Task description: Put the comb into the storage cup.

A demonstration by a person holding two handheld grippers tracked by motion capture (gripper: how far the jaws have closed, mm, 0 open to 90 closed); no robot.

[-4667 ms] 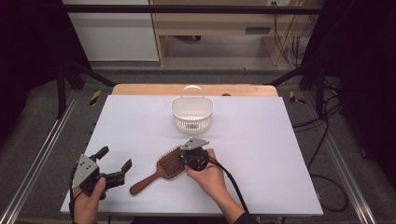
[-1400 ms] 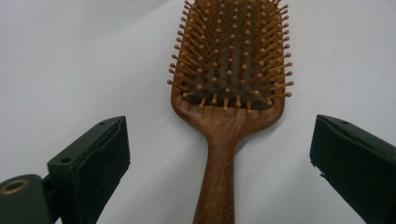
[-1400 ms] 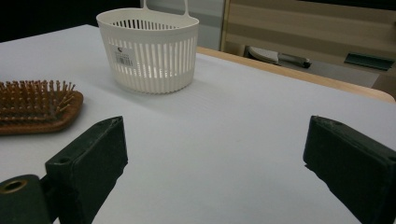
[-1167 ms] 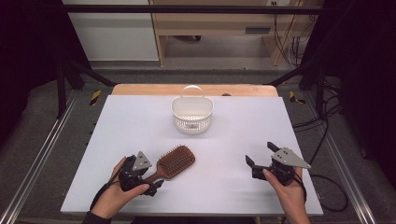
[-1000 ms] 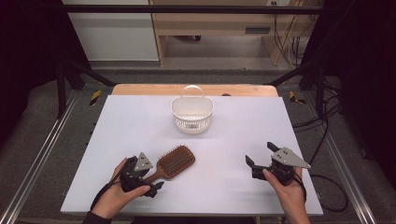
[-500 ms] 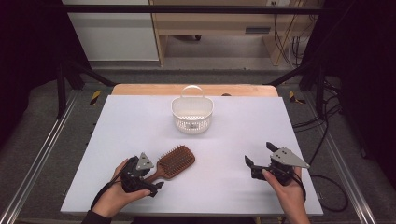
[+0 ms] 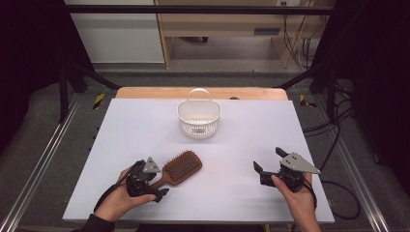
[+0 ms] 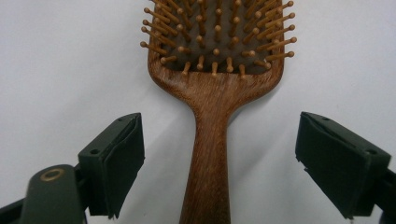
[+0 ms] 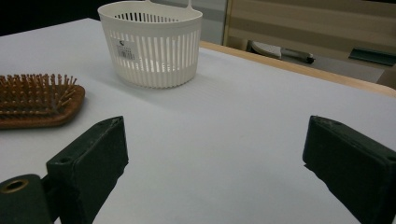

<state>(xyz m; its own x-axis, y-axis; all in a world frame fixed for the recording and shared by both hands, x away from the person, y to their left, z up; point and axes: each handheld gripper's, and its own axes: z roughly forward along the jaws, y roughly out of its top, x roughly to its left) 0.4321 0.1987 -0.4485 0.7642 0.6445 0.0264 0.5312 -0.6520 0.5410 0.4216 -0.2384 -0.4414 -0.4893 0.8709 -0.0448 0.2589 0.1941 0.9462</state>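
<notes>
A wooden paddle hairbrush (image 7: 182,166) lies bristles up on the white table (image 7: 145,125), with its handle pointing toward the near left. My left gripper (image 7: 154,180) is open and straddles that handle. In the left gripper view the handle (image 8: 208,154) runs up the middle between the two spread jaws of the left gripper (image 8: 219,168), touching neither. My right gripper (image 7: 267,160) is open and holds nothing at the near right, and points toward the table's middle. From the right gripper (image 9: 215,163) I see the brush head (image 9: 37,100) at far left.
A white slotted basket (image 7: 198,118) with a loop handle stands upright at the table's back centre, also in the right gripper view as the basket (image 9: 152,42). A wooden strip (image 7: 145,92) borders the far edge. Bare tabletop lies between the two grippers.
Since 4.7 s ago the right gripper left the brush and moved to the near right, and the left gripper came in over the handle. Over the last second, nearly nothing moved.
</notes>
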